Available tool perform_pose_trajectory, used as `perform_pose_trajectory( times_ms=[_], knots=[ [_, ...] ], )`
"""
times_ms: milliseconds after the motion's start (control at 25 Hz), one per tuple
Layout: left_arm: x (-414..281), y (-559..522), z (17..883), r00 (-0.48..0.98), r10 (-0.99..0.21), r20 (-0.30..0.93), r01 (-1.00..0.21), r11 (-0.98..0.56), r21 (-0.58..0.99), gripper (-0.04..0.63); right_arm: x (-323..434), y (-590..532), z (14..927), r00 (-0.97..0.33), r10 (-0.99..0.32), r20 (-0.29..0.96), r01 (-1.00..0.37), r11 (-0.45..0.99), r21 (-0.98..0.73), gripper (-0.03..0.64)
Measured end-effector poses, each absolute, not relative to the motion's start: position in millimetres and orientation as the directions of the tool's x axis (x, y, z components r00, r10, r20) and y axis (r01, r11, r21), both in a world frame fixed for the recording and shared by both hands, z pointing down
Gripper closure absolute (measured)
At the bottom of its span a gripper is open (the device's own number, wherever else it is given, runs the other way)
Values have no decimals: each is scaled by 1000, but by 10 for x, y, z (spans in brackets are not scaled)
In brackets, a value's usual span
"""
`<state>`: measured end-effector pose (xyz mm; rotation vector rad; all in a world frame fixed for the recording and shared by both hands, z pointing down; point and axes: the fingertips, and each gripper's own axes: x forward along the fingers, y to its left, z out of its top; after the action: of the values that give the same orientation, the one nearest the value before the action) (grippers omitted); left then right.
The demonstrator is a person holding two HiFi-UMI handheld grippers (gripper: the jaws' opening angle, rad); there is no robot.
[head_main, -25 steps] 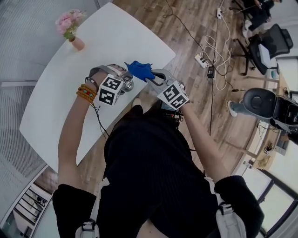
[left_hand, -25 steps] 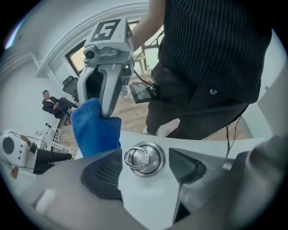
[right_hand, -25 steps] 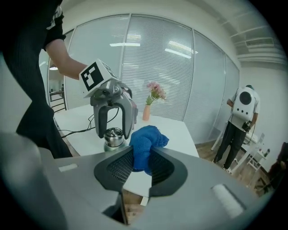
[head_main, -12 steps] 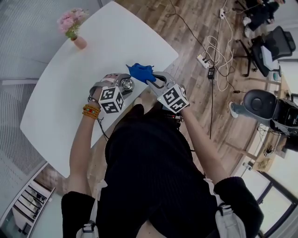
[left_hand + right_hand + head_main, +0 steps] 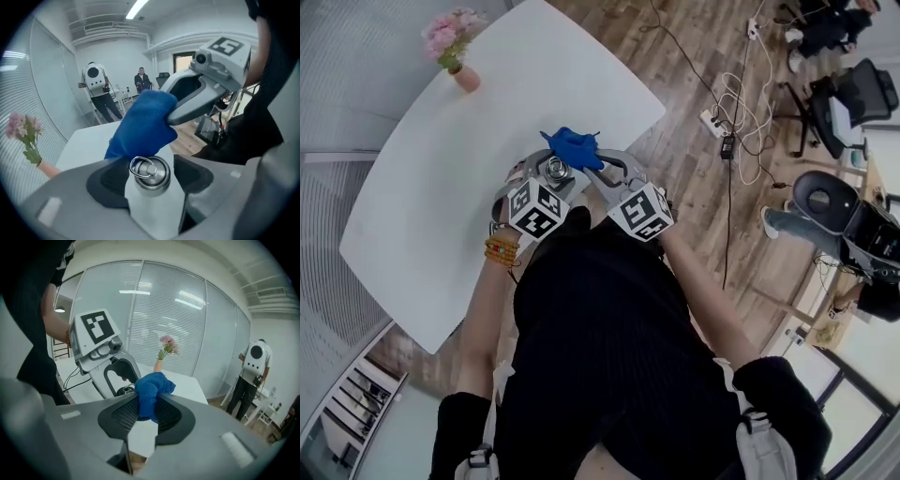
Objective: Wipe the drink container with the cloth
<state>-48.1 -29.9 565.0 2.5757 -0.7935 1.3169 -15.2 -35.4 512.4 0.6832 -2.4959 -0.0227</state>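
At the near edge of the white desk (image 5: 431,178), we hold the bottle (image 5: 153,201) roughly upright in the left gripper (image 5: 549,174). Its jaws are clamped on the white body just below the steel cap (image 5: 150,171). Whether the base rests on the desk, we cannot tell.

The right gripper (image 5: 592,167) meets it from the other side, jaws pinched on a bunched blue cloth (image 5: 570,147). The loose wad lies against the bottle's far side at cap height.

We judge the bottle stiff and smooth, likely to slip or twist under a sideways rub. Its weight depends on a fill we cannot see. A firm hold on the body suits it, leaving the cap and shoulder free for wiping. The cloth looks soft and light and will fold over any curve. Gripped by one fold, as here, it leaves enough free to do the work.

Both forearms are bent in close before the torso. The grippers converge in a V, with their marker cubes (image 5: 534,208) turned upward. Bead bracelets (image 5: 502,250) ring the left wrist.
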Motion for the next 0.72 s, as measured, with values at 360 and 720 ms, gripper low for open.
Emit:
perform_pose_trajectory(
  times_ms=[360,720],
  knots=[
    [-640,-286,5793,468,-343,815,-443,-888,-120,320,-488,-58,5394,-695,-402,596,-262,914,311,509],
    [-665,-359,5815,493,-328,806,-447,-890,-89,322,-647,-37,5572,-671,-401,624,-238,913,330,511]
  ],
)
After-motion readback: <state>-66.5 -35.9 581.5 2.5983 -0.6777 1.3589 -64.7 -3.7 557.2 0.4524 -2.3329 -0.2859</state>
